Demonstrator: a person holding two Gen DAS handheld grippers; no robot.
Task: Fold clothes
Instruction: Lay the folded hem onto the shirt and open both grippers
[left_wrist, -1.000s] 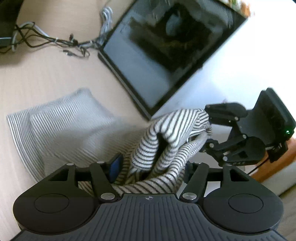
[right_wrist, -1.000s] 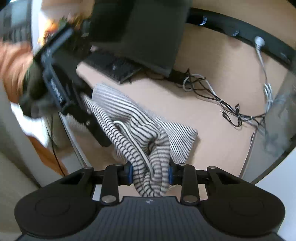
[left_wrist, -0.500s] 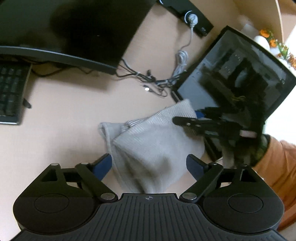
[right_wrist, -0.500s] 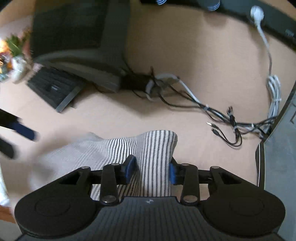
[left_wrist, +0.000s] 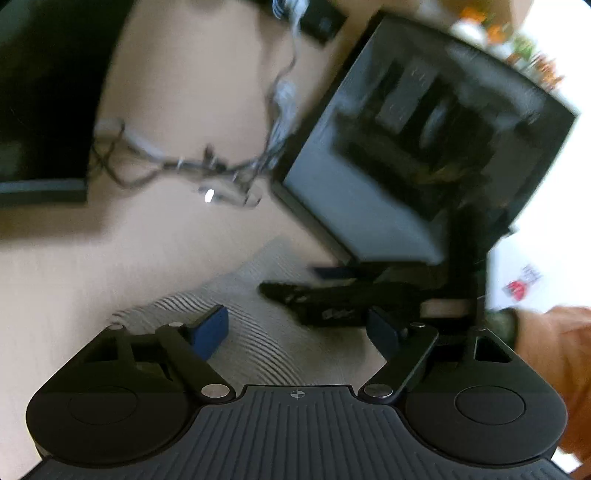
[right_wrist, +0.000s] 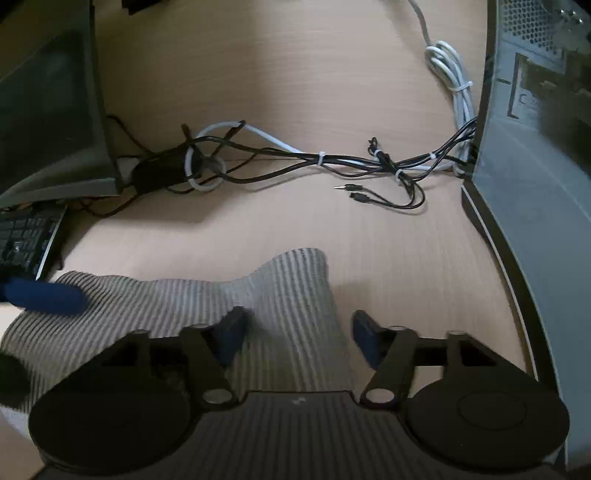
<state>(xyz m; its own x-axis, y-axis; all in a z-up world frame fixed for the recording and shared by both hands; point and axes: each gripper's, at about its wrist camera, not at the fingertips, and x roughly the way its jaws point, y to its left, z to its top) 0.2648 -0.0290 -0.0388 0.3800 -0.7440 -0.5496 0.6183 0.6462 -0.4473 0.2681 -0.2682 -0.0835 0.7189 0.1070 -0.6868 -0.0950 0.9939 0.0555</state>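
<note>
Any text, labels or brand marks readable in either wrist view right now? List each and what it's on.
None can be read.
White paper: red and dark print, too blurred to read.
Right gripper body: pale marking, too blurred.
PC case: a mark on an inner panel, too small to read.
Keyboard: key legends, too small to read.

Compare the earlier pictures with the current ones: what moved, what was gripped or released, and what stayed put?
The striped garment, bunched and held up between both grippers a second ago, now lies flat on the desk. The left gripper let go first and is closing a little; the right gripper is opening, its pads off the cloth. The cables, keyboard and computer case stayed put.
</note>
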